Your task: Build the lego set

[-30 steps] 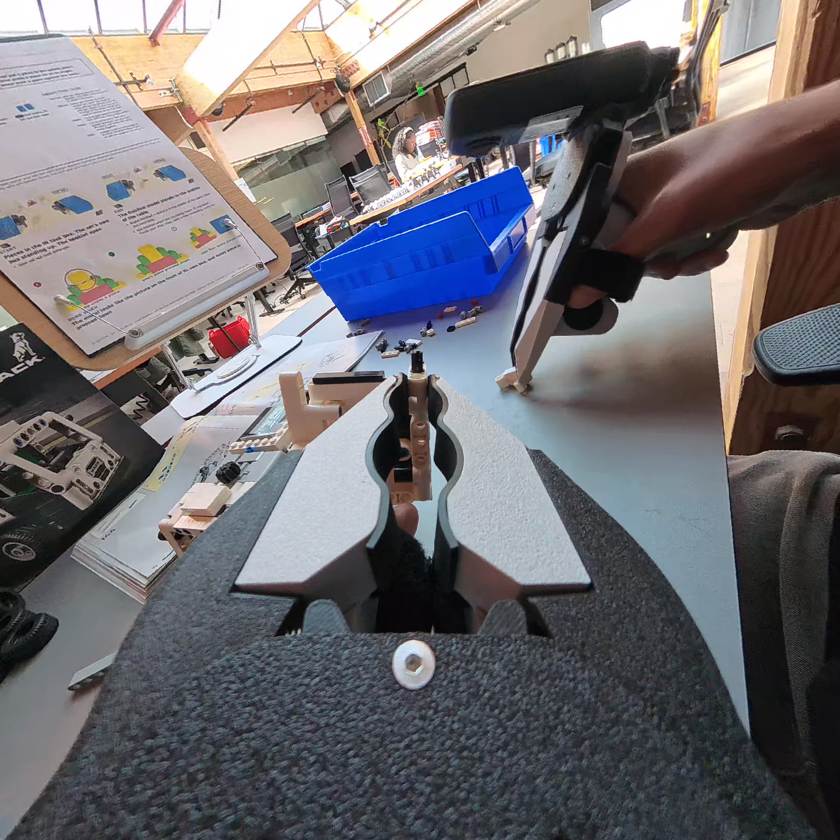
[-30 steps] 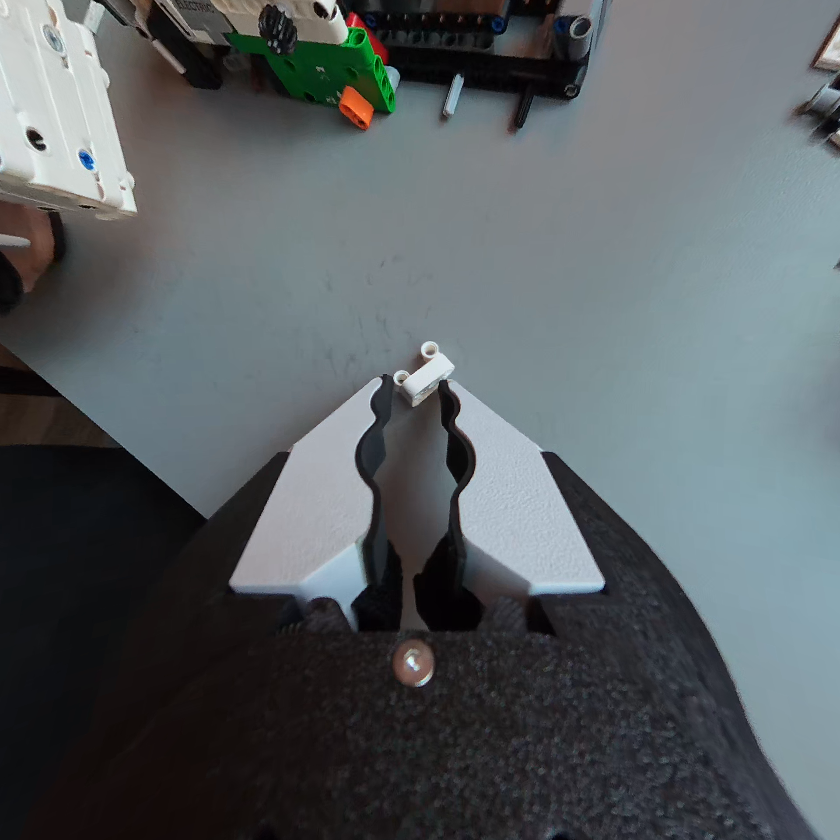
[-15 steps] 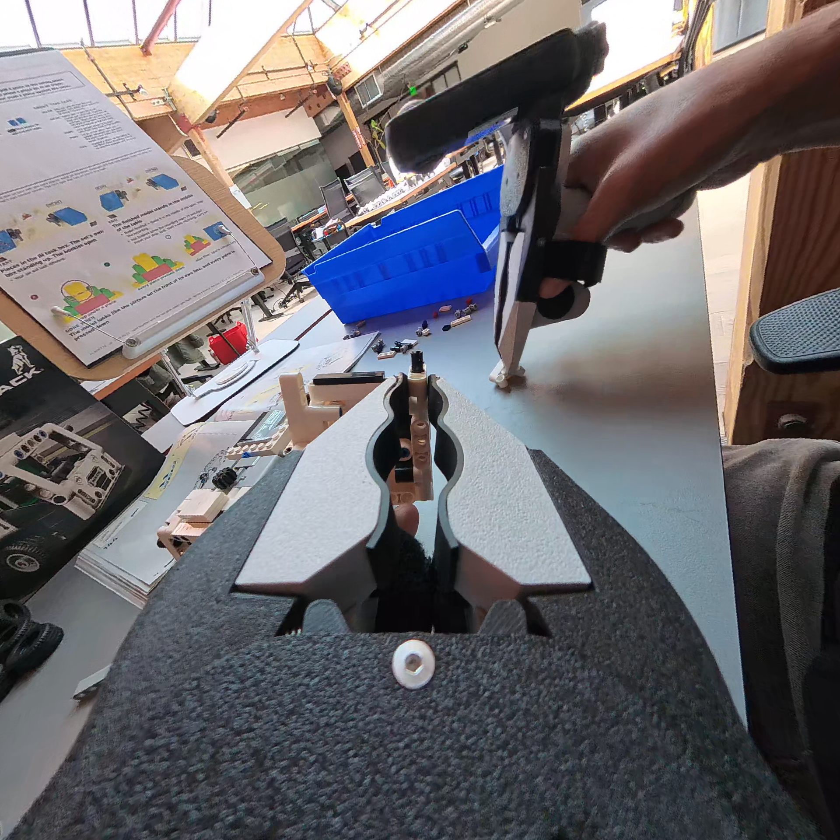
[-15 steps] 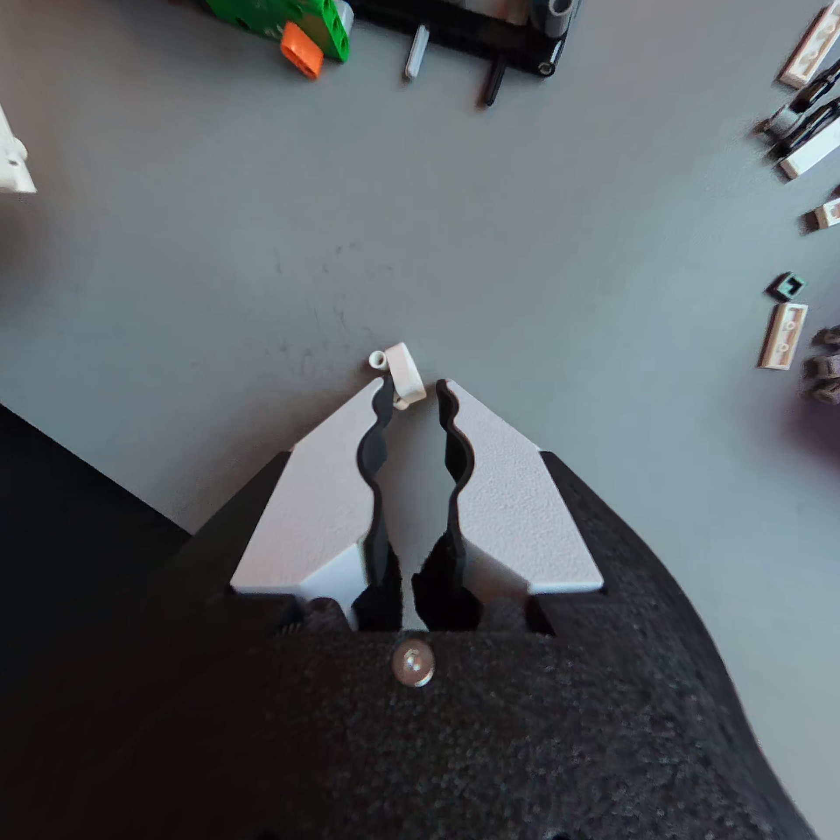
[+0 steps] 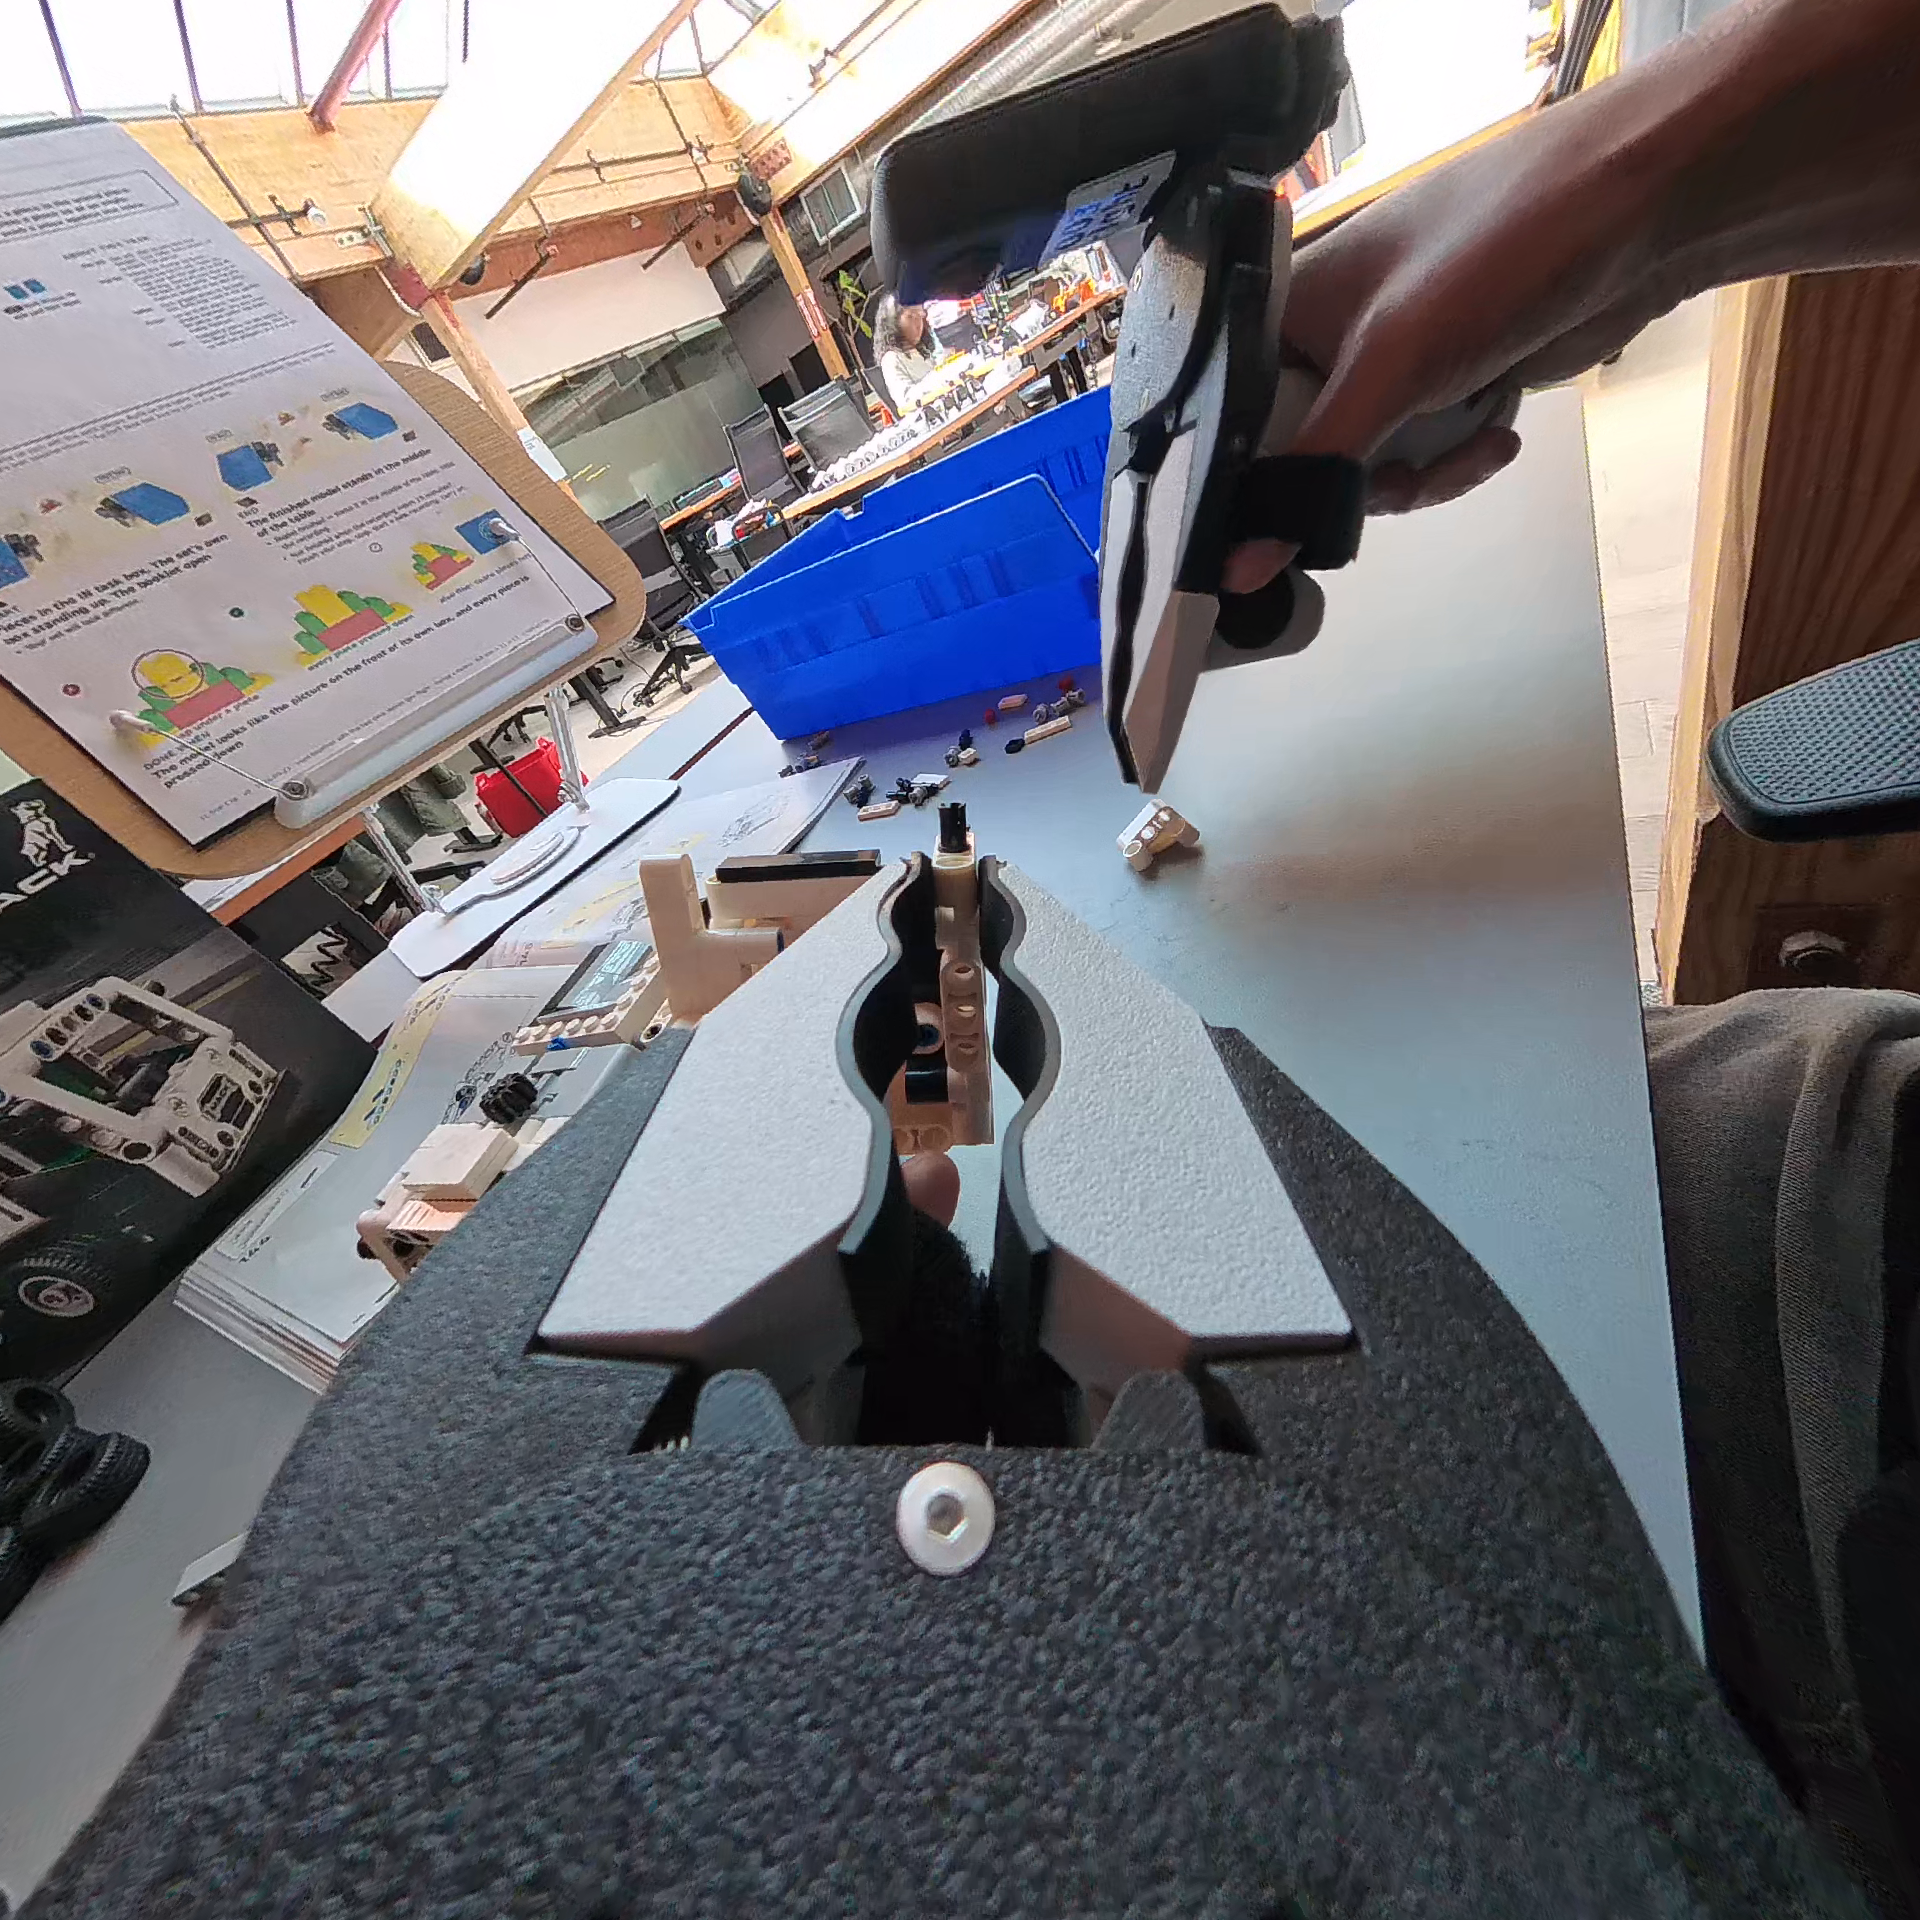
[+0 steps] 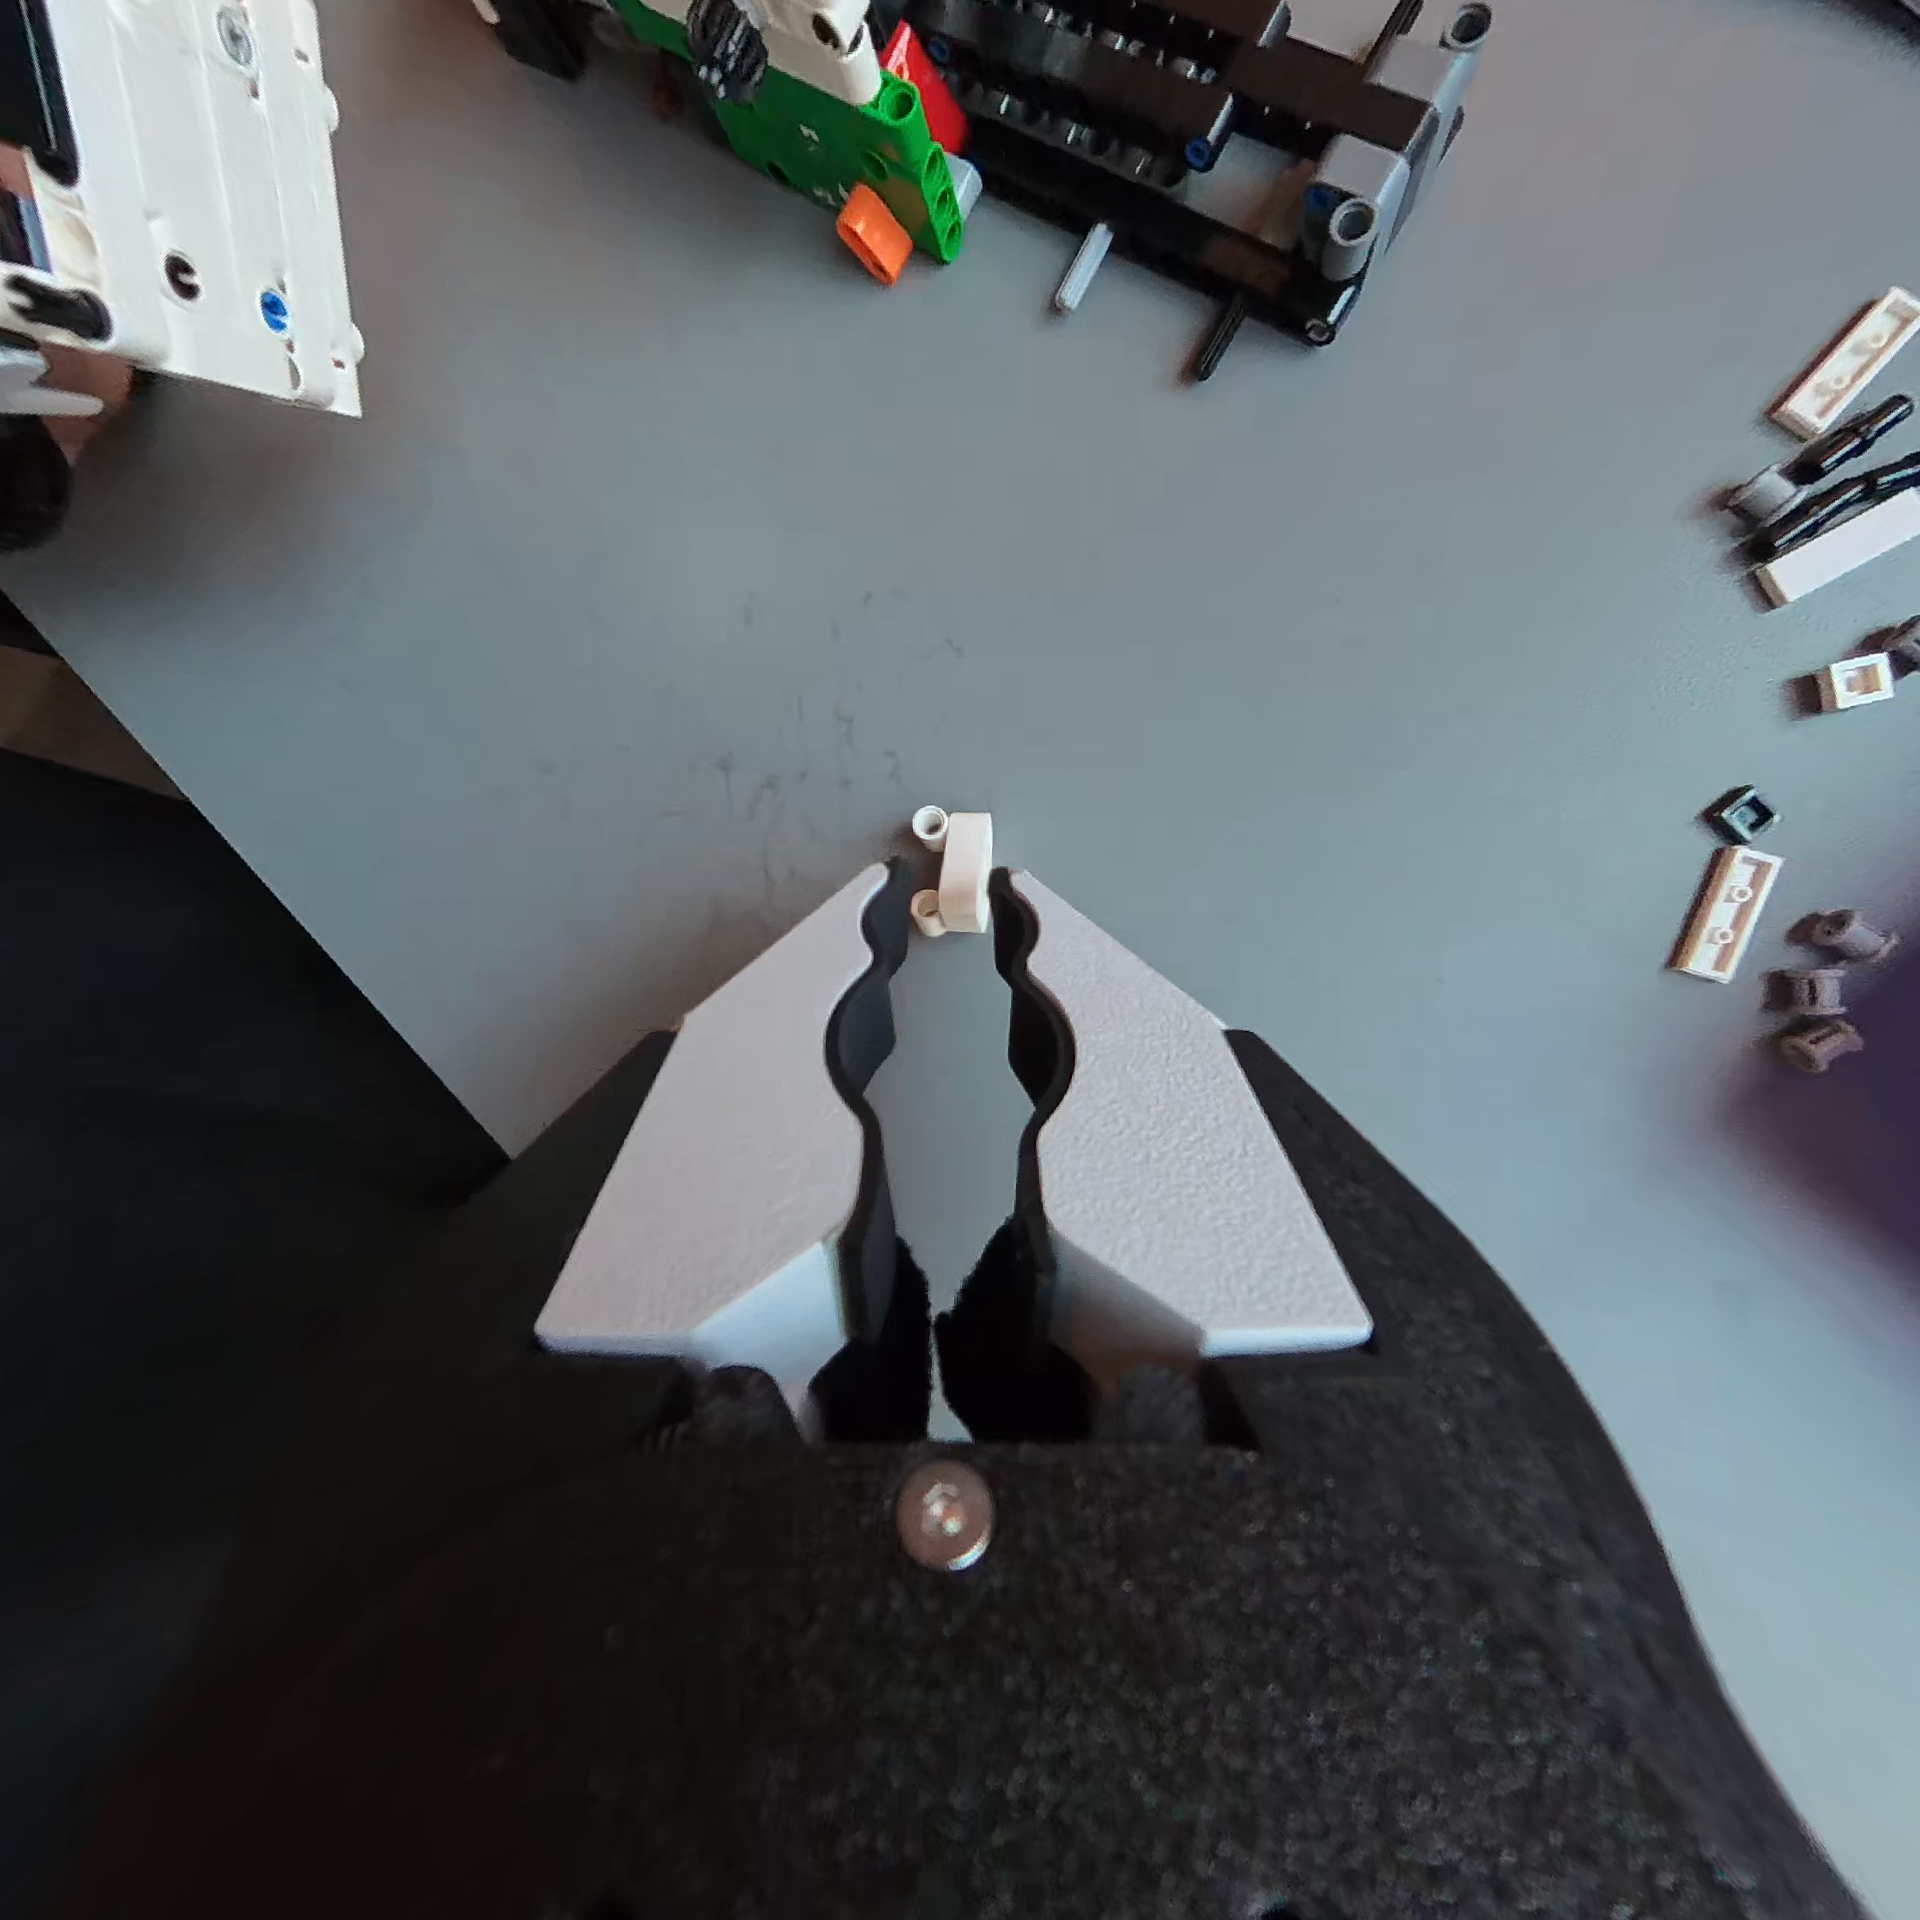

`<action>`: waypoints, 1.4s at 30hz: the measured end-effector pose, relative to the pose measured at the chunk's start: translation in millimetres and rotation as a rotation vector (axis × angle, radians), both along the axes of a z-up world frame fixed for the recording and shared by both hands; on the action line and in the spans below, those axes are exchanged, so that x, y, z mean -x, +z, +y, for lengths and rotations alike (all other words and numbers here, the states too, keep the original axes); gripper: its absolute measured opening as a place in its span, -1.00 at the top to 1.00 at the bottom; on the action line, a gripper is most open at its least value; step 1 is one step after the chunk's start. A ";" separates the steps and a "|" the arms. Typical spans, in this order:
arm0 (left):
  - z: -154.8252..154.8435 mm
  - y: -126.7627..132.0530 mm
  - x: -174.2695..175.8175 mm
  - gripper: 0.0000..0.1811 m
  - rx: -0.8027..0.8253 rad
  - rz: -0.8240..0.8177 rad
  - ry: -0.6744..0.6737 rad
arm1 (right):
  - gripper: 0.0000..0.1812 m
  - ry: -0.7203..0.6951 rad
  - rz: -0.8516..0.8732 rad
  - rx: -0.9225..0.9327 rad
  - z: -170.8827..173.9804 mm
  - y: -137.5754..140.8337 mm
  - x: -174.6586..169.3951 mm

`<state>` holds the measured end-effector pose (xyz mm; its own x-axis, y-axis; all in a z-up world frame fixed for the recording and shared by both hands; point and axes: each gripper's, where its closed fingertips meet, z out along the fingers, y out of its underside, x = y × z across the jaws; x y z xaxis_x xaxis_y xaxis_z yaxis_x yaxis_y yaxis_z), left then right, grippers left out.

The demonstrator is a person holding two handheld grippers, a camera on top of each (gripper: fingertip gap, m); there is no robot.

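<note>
My left gripper (image 5: 951, 871) is shut on a tan lego beam assembly (image 5: 958, 1013) with a black pin at its top, held above the grey table (image 5: 1351, 1039). A small white connector piece (image 5: 1156, 831) lies on the table ahead and to the right. My right gripper (image 5: 1138, 764) hangs tip-down just above that piece without touching it. In the right wrist view the gripper (image 6: 945, 875) is narrowly open, and the white piece (image 6: 964, 868) shows on the table between and just beyond its fingertips.
A blue bin (image 5: 914, 613) stands behind loose small parts (image 5: 935, 779). An instruction sheet on a stand (image 5: 260, 499), the set's box (image 5: 125, 1060), a white sub-build (image 5: 707, 925) and tyres (image 5: 52, 1455) lie left. A white panel (image 6: 197, 197), a green-and-black chassis (image 6: 1143, 135) and loose parts (image 6: 1818, 520) ring the right gripper. My right fingertips sit around 15 cm from my left ones.
My right gripper has risen off the table and swung more upright. The small white piece has turned over and now lies free below the tips. My left gripper has stayed still.
</note>
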<state>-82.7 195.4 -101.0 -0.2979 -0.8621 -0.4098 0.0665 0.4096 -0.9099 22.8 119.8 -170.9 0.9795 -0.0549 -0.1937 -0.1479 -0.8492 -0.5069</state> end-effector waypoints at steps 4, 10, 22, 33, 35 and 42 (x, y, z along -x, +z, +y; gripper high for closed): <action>-0.3 -0.2 -0.1 0.93 -0.002 0.000 0.001 | 0.84 0.015 -0.014 -0.036 0.6 2.1 0.9; -0.5 -0.1 0.1 0.93 -0.002 -0.001 -0.001 | 0.84 -0.013 0.006 -0.074 -0.4 0.7 -1.7; -0.1 -1.4 -1.2 0.93 -0.003 0.010 0.003 | 0.89 0.003 0.022 -0.079 -0.3 -14.4 1.2; 3.2 -0.4 -2.7 0.93 0.022 0.017 0.013 | 0.92 -0.011 0.223 -0.408 29.9 47.7 16.4; 3.5 -0.2 -2.9 0.93 0.023 0.015 0.016 | 0.92 -0.043 0.415 -0.551 40.7 74.0 26.2; 4.6 0.1 -8.3 0.93 0.002 0.002 0.060 | 0.93 -0.018 1.117 -0.790 71.7 113.1 81.0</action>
<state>-74.4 200.0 -100.9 -0.2466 -0.8792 -0.4077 0.0406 0.4110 -0.9107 -58.1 191.5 -57.9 0.2830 0.4274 -0.8586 -0.8020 -0.3855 -0.4563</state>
